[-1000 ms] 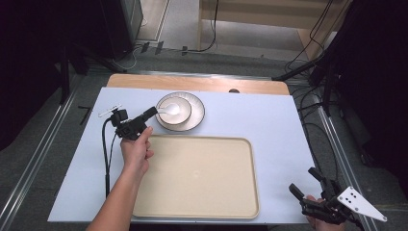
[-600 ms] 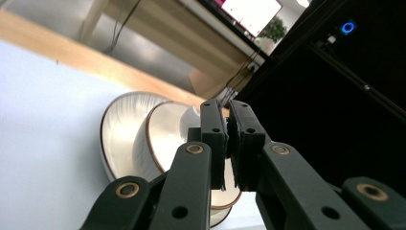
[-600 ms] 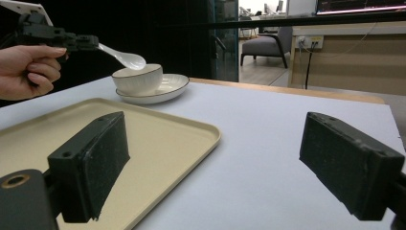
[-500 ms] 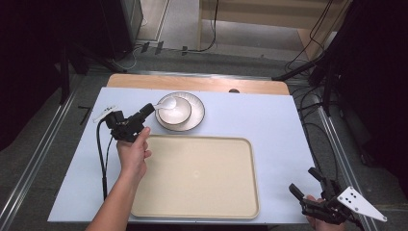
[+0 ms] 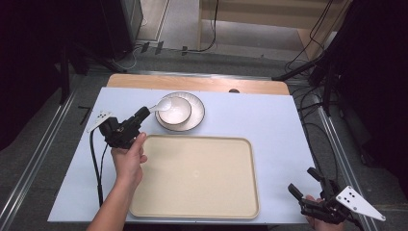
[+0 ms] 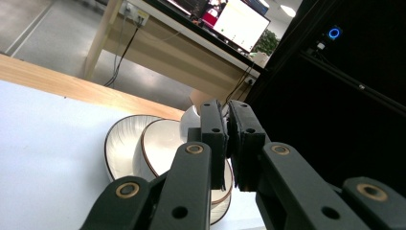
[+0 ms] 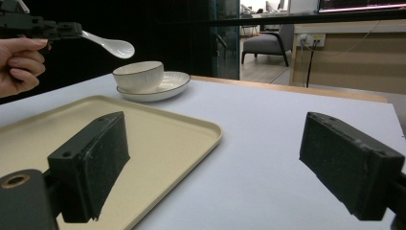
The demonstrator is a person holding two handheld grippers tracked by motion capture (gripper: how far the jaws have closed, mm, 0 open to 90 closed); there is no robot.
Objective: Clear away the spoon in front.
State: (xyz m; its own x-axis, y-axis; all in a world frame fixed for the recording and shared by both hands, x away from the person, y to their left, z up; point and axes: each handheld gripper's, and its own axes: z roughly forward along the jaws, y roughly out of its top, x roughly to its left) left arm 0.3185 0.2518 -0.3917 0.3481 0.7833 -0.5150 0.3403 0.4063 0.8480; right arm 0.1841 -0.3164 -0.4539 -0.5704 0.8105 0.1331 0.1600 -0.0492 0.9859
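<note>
Right tongs [image 5: 308,197] idle near edge of bench [image 5: 269,115], jaws wide, nothing between them, just right of tray [image 5: 197,178]. Left tongs [image 5: 140,115] beyond tray's far-left corner, clamped on handle of white spoon [image 5: 163,104]. Spoon's long axis runs away from tongs, scoop end hanging over bowl [image 5: 174,110] on plate [image 5: 196,109]. Pale blue bench, wooden strip behind, dark cabled room.

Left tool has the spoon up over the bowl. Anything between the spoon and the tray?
Nothing visible. The left tool holds the spoon above the bowl; the tray lies bare just beside the plate.
</note>
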